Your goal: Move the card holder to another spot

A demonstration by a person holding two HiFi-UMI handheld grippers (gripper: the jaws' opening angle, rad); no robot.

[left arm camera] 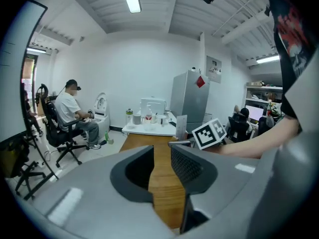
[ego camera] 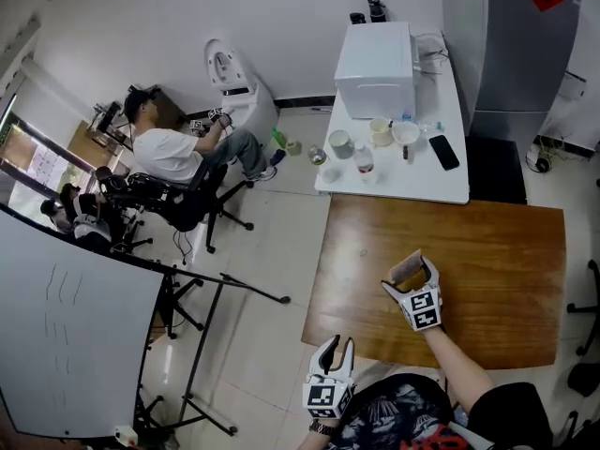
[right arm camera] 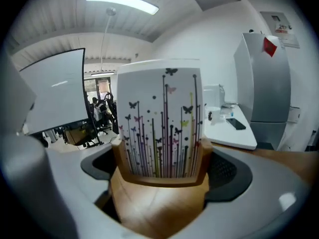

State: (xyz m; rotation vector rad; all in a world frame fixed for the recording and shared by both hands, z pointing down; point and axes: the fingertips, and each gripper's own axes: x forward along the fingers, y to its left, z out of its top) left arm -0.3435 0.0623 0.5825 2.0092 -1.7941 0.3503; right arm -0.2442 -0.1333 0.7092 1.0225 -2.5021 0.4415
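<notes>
The card holder [right arm camera: 158, 199] is a small wooden block with a white card [right arm camera: 159, 118] standing in it, printed with butterflies and coloured stems. My right gripper [right arm camera: 159, 171] is shut on the holder's two sides. In the head view this gripper [ego camera: 411, 281] holds the card holder [ego camera: 409, 272] over the middle of the brown wooden table [ego camera: 497, 279]. My left gripper [ego camera: 336, 348] hovers at the table's near left edge, apart from the holder. Its jaws [left arm camera: 162, 153] stand shut to a narrow slit with nothing between them. The left gripper view shows the card [left arm camera: 181, 126] ahead to the right.
A white table [ego camera: 450, 187] beyond the wooden one carries a white box appliance [ego camera: 375, 68], cups [ego camera: 340, 143], a bottle [ego camera: 364, 160] and a phone [ego camera: 443, 152]. A grey fridge [ego camera: 520, 45] stands at the far right. A person [ego camera: 169, 153] sits at the left, near a whiteboard [ego camera: 75, 326].
</notes>
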